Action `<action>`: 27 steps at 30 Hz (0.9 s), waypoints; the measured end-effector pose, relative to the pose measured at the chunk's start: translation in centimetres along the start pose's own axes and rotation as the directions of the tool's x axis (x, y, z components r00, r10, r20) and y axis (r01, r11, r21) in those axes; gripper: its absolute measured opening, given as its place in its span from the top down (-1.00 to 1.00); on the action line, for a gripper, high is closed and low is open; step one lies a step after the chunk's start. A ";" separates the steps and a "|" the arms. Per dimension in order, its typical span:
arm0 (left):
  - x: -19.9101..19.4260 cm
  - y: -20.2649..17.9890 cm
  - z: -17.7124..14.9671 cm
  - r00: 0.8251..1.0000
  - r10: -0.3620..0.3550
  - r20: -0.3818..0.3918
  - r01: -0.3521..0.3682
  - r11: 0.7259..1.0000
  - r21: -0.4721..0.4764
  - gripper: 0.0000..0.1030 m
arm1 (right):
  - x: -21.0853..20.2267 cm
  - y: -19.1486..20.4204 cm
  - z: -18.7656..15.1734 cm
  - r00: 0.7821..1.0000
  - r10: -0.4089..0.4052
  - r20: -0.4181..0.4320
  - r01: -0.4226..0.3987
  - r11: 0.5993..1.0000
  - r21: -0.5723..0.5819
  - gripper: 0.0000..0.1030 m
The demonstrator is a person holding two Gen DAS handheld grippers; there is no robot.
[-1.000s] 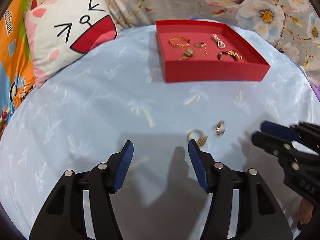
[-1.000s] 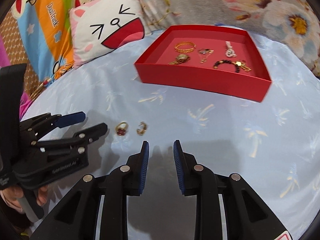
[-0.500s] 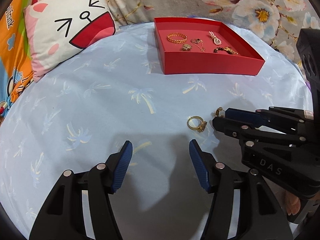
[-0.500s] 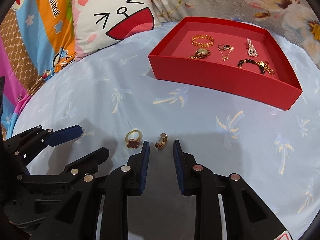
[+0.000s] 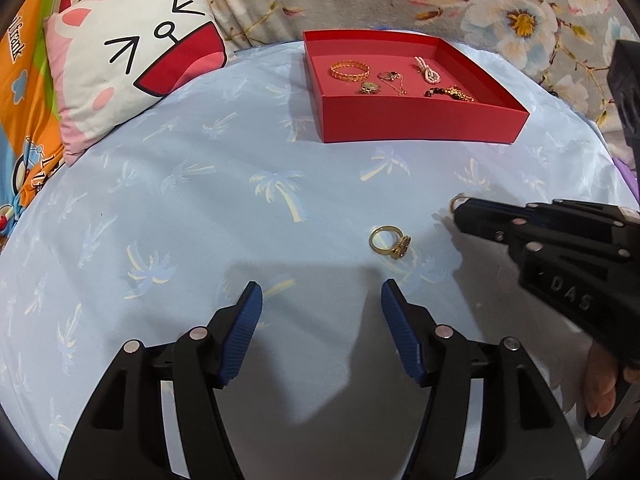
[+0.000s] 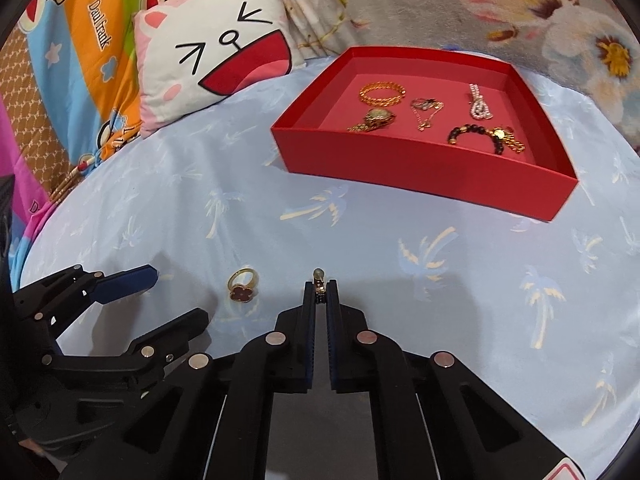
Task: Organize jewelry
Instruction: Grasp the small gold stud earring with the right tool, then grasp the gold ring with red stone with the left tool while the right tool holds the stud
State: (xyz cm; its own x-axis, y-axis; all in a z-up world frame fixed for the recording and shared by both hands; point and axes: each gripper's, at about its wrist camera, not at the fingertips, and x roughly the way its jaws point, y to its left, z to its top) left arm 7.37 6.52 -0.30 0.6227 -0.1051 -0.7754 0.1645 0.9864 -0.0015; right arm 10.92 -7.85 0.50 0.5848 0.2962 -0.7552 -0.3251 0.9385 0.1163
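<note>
A small gold earring (image 6: 319,285) is sitting pinched between the tips of the right tool (image 6: 319,294), whose fingers are drawn together on it low over the bed (image 5: 200,208). In the left wrist view only a loop of it (image 5: 457,201) is peeking out past the tool's nose (image 5: 464,216). Whether it is lifting off the sheet yet is hard to tell.

Just to its left, a gold ring (image 6: 242,285) with a dark red clover face is lying loose on the sheet, apart from both tools. It is resting ahead of the left tool (image 5: 320,304) and a little toward its right finger (image 5: 400,336), not between the pads. The left tool is hanging with its fingers wide apart, gripping nothing.

Toward the far edge of the bed, the red tray (image 6: 420,168) is already holding five pieces: a gold bangle (image 6: 382,93), a watch (image 6: 374,118), a fine chain (image 6: 427,110), a pearl strand (image 6: 479,102) and a beaded bracelet (image 6: 486,139). So most of the sorting looks done; the earring and the ring appear to be what is remaining, with the earring now being gripped and the ring still untouched.

The carry ahead looks like a run across open sheet to the tray's near wall. Beyond the bed's far left corner a cartoon cushion (image 5: 132,76) is leaning against the floral fabric (image 5: 500,12).
</note>
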 end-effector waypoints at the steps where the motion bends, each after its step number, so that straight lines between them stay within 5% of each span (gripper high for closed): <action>1: 0.0 0.0 0.0 1.000 -0.005 0.000 0.005 1.000 -0.001 -0.16 | -0.3 -0.3 -0.1 1.000 -0.003 0.004 0.003 1.000 0.005 0.92; 17: 1.5 -3.2 2.1 0.999 -0.054 -0.008 0.055 0.995 0.086 -0.15 | -4.3 -4.7 -4.1 0.998 -0.065 0.009 0.063 0.994 0.095 0.92; 27: 2.0 -2.7 2.5 0.997 -0.073 0.009 0.073 0.996 0.046 -0.08 | -3.8 -5.0 -4.7 0.998 -0.061 0.001 0.061 0.992 0.109 0.92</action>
State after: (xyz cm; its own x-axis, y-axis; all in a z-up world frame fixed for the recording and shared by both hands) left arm 10.10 3.30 -0.28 0.6161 -0.1781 -0.7672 0.2445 0.9692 -0.0287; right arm 6.76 -14.48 -0.24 0.6042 0.2383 -0.7604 -0.2065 0.9685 0.1395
